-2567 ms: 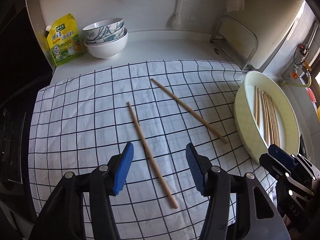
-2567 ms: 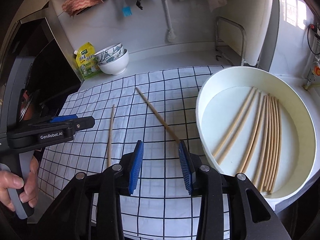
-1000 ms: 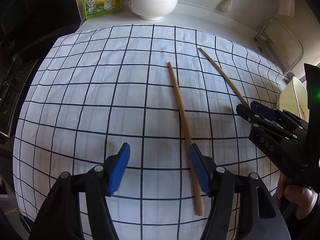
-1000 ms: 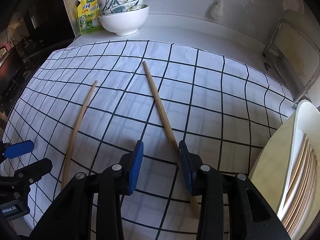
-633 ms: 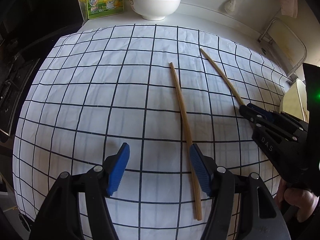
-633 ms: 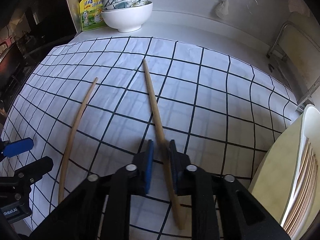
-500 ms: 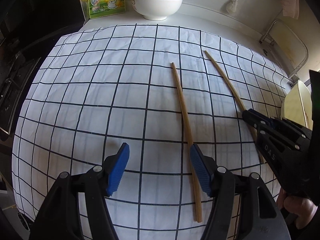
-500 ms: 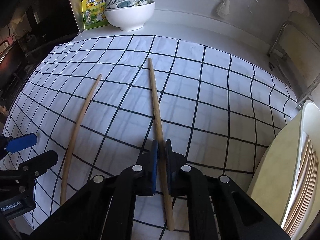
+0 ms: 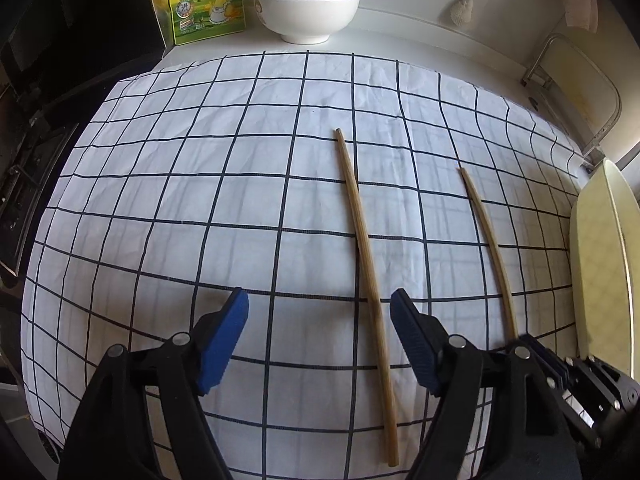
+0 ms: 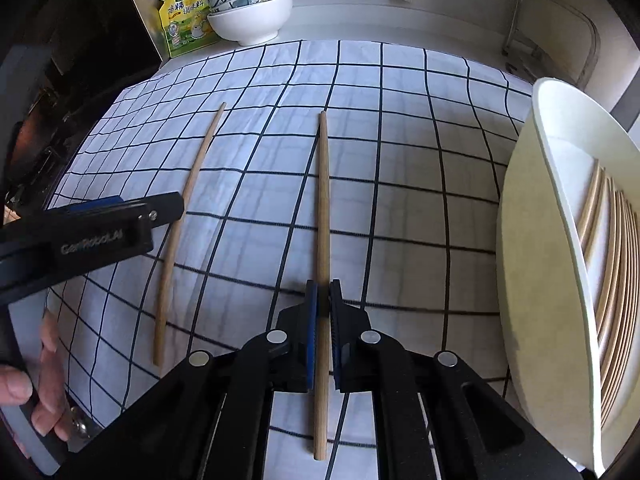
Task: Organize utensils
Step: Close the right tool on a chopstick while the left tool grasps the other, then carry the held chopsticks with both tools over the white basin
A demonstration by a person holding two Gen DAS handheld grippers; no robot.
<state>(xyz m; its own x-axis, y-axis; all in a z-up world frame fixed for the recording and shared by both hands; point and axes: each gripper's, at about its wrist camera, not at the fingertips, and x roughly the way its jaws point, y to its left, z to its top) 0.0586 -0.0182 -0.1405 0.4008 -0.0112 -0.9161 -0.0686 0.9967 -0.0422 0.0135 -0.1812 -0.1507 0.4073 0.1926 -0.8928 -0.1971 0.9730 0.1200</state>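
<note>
Right wrist view, nearest first: my right gripper point(image 10: 323, 312) has its blue pads pinched on a long straight wooden chopstick point(image 10: 323, 216), which runs between them with its near end sticking out toward me and its far end reaching out across the white cloth with a black grid point(image 10: 400, 152). Whether the stick is lifted off the cloth I cannot tell. To the left of that chopstick lies a second wooden chopstick point(image 10: 180, 224), flat on the cloth and roughly parallel to it, well apart from it. My left gripper point(image 10: 120, 224) shows side-on, crossing in front of the second chopstick, with my left hand point(image 10: 28, 392) on its handle. To the right of the held chopstick, at the cloth's edge, stands a cream oval tray point(image 10: 532, 280) with a row of wooden chopsticks point(image 10: 608, 272) lying side by side in it.

Left wrist view: my left gripper point(image 9: 318, 334) has its blue pads spread wide over the cloth point(image 9: 200, 200), pinching nothing; the second chopstick point(image 9: 366, 264) passes just inside its right pad. Beyond the cloth, past the chopsticks' far ends, stand stacked bowls, patterned ones in a plain white one point(image 9: 306, 8), with a yellow-green seasoning pouch point(image 9: 206, 0) just to their left.
</note>
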